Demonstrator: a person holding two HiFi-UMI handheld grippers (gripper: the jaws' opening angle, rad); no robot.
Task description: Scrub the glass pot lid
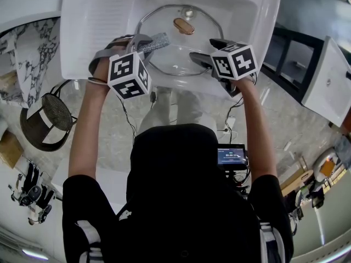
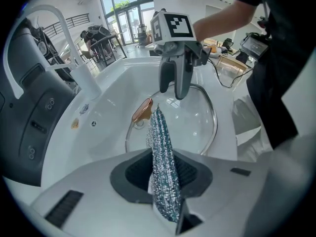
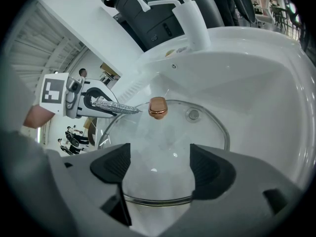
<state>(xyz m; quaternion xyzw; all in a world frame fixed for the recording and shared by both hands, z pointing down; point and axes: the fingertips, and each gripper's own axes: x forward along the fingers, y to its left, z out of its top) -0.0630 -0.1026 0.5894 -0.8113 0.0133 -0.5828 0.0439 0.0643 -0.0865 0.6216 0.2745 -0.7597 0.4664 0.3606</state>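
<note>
A glass pot lid [image 1: 181, 43] with a copper knob [image 1: 184, 26] lies in the white sink's [image 1: 98, 15] basin. My left gripper [image 1: 143, 44] is shut on a silvery scrub pad [image 1: 154, 41]. The pad is held over the lid's left side. In the left gripper view the scrub pad [image 2: 163, 167] stands pinched between the jaws, its tip near the knob [image 2: 142, 111]. My right gripper [image 1: 207, 50] hovers over the lid's near right rim. In the right gripper view it [image 3: 160, 169] is open, with the lid's rim [image 3: 158, 199] showing between the jaws.
A white faucet [image 3: 190, 19] rises behind the basin, and a drain [image 3: 193, 114] sits past the lid. A ribbed drainboard [image 1: 93, 32] lies left of the basin. On the floor stand a dark stool [image 1: 49, 116] at the left and a white cabinet [image 1: 329, 81] at the right.
</note>
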